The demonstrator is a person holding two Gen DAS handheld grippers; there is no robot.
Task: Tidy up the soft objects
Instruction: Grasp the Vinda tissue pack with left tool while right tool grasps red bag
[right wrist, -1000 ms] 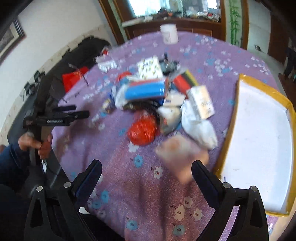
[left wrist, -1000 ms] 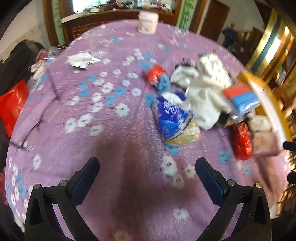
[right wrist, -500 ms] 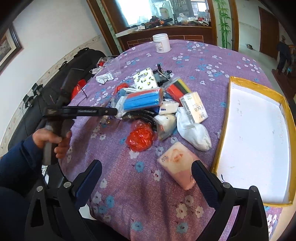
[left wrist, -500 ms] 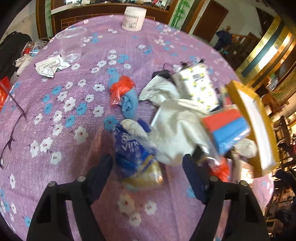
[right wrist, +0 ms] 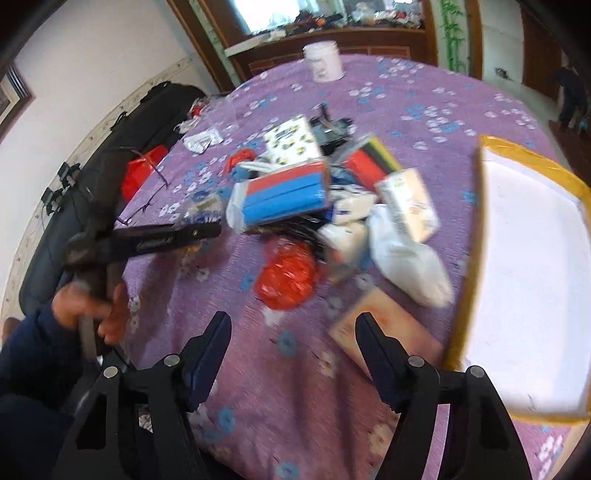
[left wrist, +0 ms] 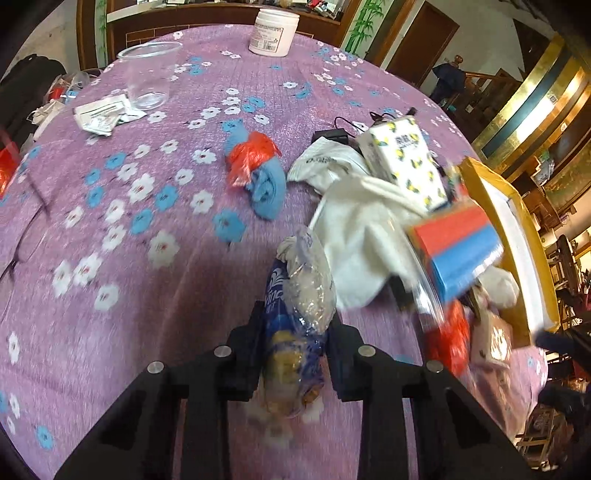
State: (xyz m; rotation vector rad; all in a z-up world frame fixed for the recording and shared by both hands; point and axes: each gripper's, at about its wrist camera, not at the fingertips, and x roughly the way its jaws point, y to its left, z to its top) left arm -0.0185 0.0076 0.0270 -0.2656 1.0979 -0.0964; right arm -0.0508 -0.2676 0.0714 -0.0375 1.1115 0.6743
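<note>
A blue plastic tissue pack (left wrist: 295, 314) lies on the purple flowered tablecloth (left wrist: 147, 221). It sits between the fingers of my left gripper (left wrist: 295, 321), whose jaws are closing with both pads pressed on its sides. The right wrist view shows that left gripper (right wrist: 207, 230) from the side, reaching into the edge of the pile. My right gripper (right wrist: 291, 325) hangs over the cloth with its jaws closing and nothing between them. A red bag (right wrist: 290, 275) lies just beyond it. A pink pack (right wrist: 384, 325) lies beside its right finger.
The pile holds a red-and-blue pack (left wrist: 458, 251), a lemon-print pack (left wrist: 402, 166), a white bag (left wrist: 362, 236) and a blue cloth (left wrist: 267, 188). A yellow-rimmed white tray (right wrist: 491, 147) stands at the right. A white jar (left wrist: 273, 31) and a clear cup (left wrist: 147, 74) stand farther back.
My left gripper moved forward to the pile and closed from wide open onto the blue tissue pack. My right gripper's jaws narrowed and it shifted nearer the pink pack.
</note>
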